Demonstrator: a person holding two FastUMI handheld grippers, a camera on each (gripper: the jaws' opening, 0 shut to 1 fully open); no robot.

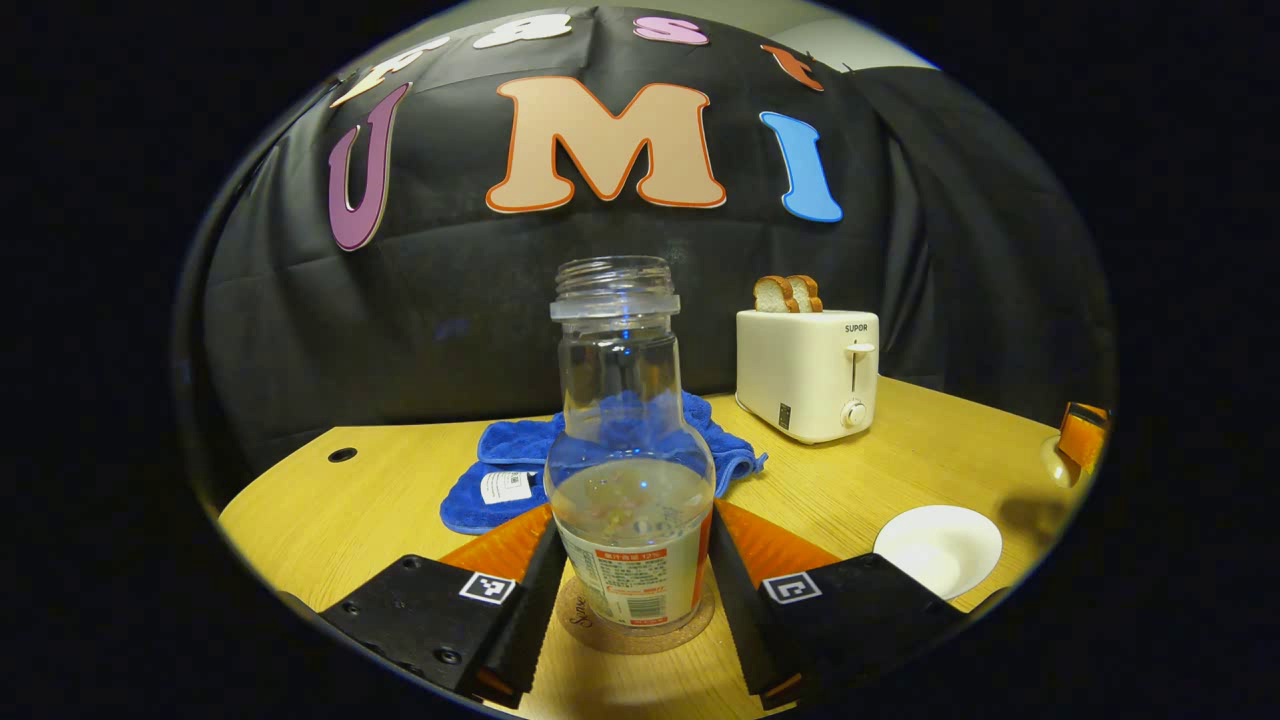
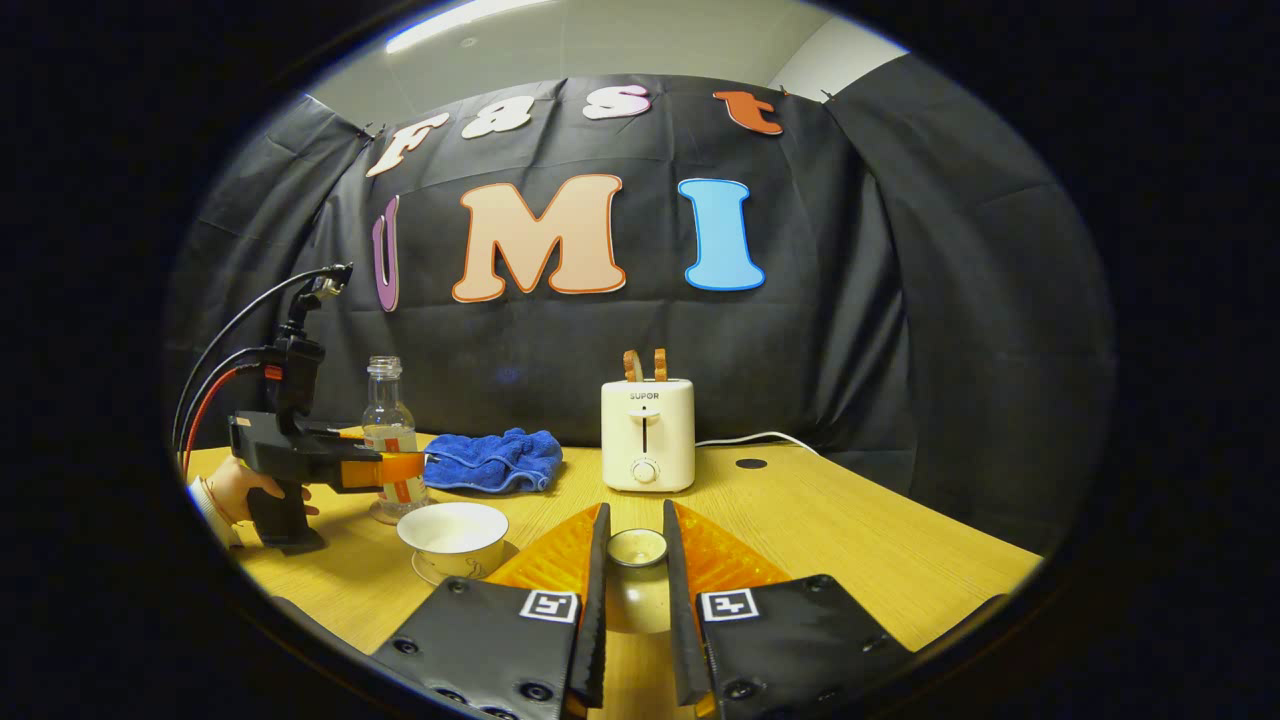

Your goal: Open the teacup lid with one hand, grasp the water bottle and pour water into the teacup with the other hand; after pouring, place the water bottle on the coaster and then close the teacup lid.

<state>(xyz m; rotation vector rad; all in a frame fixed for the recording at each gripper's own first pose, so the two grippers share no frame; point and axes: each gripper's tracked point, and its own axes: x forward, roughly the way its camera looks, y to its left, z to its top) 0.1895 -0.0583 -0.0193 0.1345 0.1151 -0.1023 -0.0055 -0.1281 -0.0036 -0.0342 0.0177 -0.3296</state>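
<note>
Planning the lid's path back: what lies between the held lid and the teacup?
In the right gripper view, bare tabletop separates the lid, held in the right gripper, from the teacup.

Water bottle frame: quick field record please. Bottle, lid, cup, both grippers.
water bottle: upright on coaster, uncapped, partly filled
left hand-held gripper: fingers on either side of the bottle; contact unclear
teacup: open, on the table, near the bottle
teacup lid: clamped in right hand-held gripper, off the cup
next step, likely: release the bottle, put the lid back
</note>
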